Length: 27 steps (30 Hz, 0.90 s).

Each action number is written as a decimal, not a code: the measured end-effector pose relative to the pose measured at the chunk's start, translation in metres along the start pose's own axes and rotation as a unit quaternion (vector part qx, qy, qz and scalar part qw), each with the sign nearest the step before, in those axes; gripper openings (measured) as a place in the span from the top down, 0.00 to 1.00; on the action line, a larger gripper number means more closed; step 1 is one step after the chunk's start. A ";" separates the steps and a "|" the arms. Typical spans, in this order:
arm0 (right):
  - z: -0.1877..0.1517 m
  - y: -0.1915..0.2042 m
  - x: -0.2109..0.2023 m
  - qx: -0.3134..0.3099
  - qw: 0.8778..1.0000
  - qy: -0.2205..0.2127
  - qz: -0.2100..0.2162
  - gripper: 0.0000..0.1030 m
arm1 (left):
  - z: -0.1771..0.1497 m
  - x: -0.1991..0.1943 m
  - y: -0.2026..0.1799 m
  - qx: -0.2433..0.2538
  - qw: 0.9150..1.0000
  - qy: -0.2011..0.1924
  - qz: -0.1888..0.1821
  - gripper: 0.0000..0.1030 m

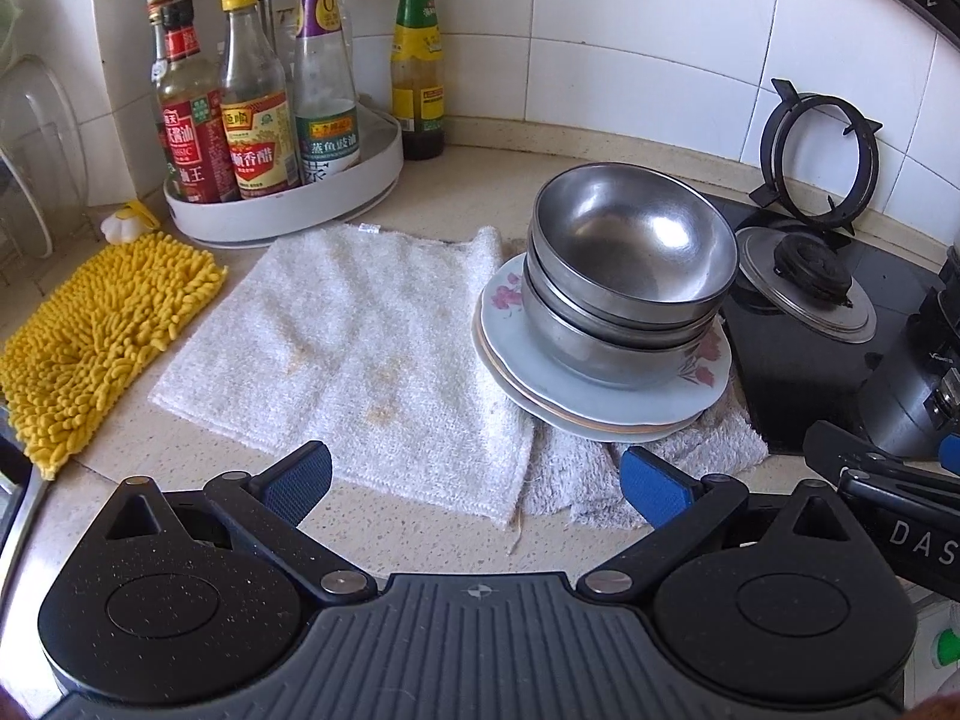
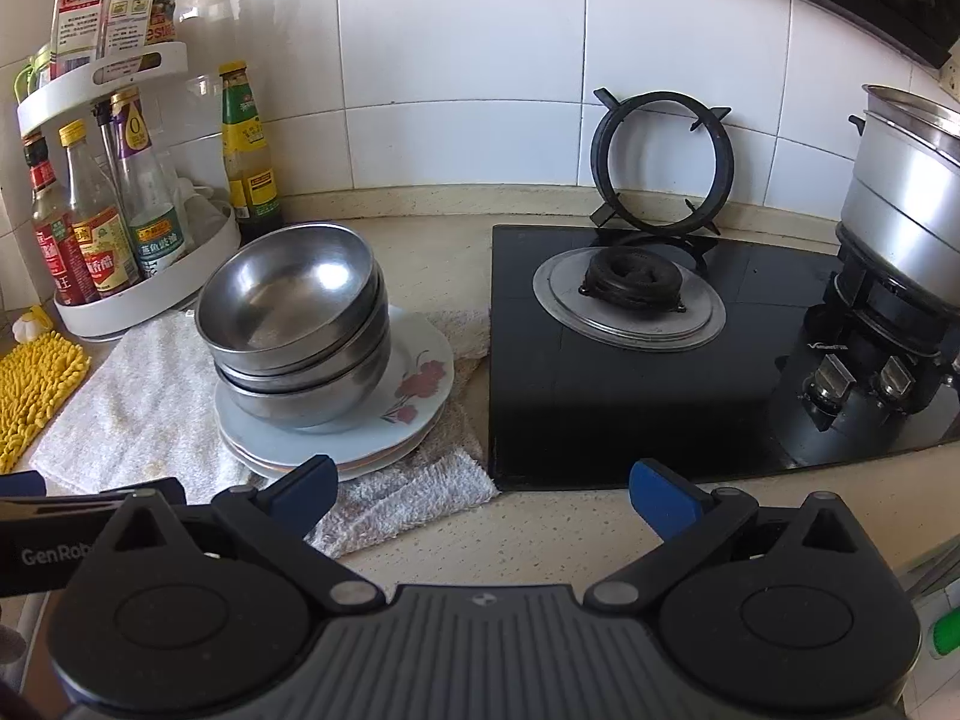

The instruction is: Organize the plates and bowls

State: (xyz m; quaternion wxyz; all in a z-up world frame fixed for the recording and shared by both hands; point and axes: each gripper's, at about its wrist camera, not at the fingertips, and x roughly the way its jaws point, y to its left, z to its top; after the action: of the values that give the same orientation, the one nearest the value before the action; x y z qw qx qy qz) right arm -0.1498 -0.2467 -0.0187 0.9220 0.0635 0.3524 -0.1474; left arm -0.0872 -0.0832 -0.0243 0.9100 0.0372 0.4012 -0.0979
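The glass-topped gas hob fills the right of the counter, its pan support ring leaning against the tiled wall and a steel steamer pot sitting on the far burner. Left of the hob, a white towel and a greyer one cover the worktop, with a yellow chenille mitt and a two-tier condiment rack of sauce bottles beyond.

The task's things stand on the towels just beside the hob's edge: a pile of flowered porcelain plates, at least two, carrying a nest of three stainless steel bowls. The top bowl sits tilted toward the left, so the nest looks loosely seated.

The left gripper hovers low over the near edge of the towels with its jaws spread wide and nothing between them; the right gripper hangs over the bare counter in front of the hob, likewise spread and empty.

The bowls are probably light, stiff and slick, so a pinch across the rim of the top one seems the surest hold; its tilt may let it slide. The plates are likely heavier and breakable, and their thin rims lie flat together, so lifting one by its overhanging near edge would need a firm, level grasp.
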 end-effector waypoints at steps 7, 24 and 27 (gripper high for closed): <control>-0.004 0.004 0.000 0.002 1.000 0.008 -0.002 0.00 | -0.004 0.000 0.003 0.005 1.000 0.006 0.006 0.01; -0.005 0.003 -0.004 0.006 1.000 0.002 0.009 0.00 | -0.006 -0.005 0.005 0.006 1.000 0.003 0.011 0.04; -0.005 0.002 -0.004 0.007 1.000 0.002 0.008 0.00 | -0.005 -0.007 0.004 0.006 1.000 0.001 0.000 0.07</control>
State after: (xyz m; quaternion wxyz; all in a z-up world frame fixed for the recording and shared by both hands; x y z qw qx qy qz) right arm -0.1555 -0.2423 -0.0198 0.9219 0.0732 0.3530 -0.1418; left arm -0.0948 -0.0776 -0.0229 0.9093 0.0432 0.4014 -0.1006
